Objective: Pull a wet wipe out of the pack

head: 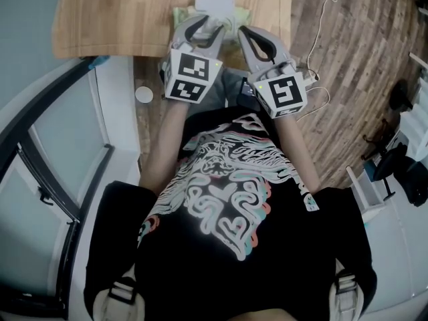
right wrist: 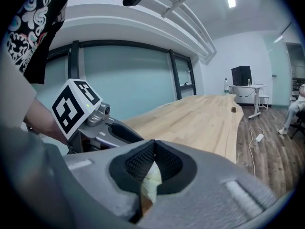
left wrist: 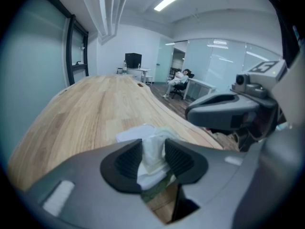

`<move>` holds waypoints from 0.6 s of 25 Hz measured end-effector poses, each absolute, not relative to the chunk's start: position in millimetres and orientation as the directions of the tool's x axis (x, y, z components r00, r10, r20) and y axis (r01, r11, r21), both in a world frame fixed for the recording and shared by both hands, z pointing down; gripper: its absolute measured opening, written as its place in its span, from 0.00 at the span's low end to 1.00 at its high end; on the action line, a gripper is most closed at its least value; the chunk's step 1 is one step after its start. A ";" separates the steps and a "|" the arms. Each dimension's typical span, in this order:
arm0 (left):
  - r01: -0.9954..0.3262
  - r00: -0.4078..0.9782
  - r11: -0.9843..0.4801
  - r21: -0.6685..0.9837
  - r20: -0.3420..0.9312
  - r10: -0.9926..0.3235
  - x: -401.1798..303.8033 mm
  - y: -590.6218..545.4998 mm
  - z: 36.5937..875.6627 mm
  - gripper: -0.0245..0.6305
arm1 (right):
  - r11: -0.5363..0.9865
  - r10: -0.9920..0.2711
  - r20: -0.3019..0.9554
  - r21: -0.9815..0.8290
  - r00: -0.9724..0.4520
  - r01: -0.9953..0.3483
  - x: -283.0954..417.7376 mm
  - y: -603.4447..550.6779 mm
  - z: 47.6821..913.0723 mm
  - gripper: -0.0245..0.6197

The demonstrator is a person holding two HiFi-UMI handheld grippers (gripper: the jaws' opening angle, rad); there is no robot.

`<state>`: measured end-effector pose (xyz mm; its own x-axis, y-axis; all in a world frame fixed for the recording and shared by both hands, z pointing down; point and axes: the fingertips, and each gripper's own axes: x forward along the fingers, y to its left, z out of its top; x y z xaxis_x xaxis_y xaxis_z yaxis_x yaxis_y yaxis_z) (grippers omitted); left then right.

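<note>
Seemingly to steady it, the right gripper (right wrist: 152,149) clamps the edge of the pack (head: 237,19); the left gripper (left wrist: 153,147) holds its jaws parted around the wipe (left wrist: 150,163).

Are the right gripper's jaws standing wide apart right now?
No: on the right gripper the jaws meet at their tips, pinching a fold of pale material.
</note>
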<state>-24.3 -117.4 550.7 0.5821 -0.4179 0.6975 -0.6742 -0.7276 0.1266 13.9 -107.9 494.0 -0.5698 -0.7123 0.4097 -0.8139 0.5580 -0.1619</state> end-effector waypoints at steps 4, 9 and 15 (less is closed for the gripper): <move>-0.678 0.575 -0.725 0.122 0.702 -0.420 -25.4 -118.6 552.6 0.23 | 0.560 -0.707 0.417 -0.164 -0.571 -0.812 13.1 -108.4 494.4 0.04; -0.684 0.557 -0.721 0.106 0.714 -0.424 -30.7 -119.8 556.6 0.20 | 0.569 -0.701 0.412 -0.168 -0.582 -0.805 11.1 -110.6 494.8 0.04; -0.680 0.543 -0.726 0.104 0.736 -0.403 -31.4 -123.0 560.0 0.10 | 0.594 -0.679 0.421 -0.165 -0.601 -0.787 1.8 -109.8 500.3 0.04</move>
<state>-31.4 -123.0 560.0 0.5434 -0.4033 0.7362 -0.6796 -0.7262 0.1038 1.8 -109.8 500.3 -0.6010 -0.6790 0.4215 -0.7872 0.5942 -0.1653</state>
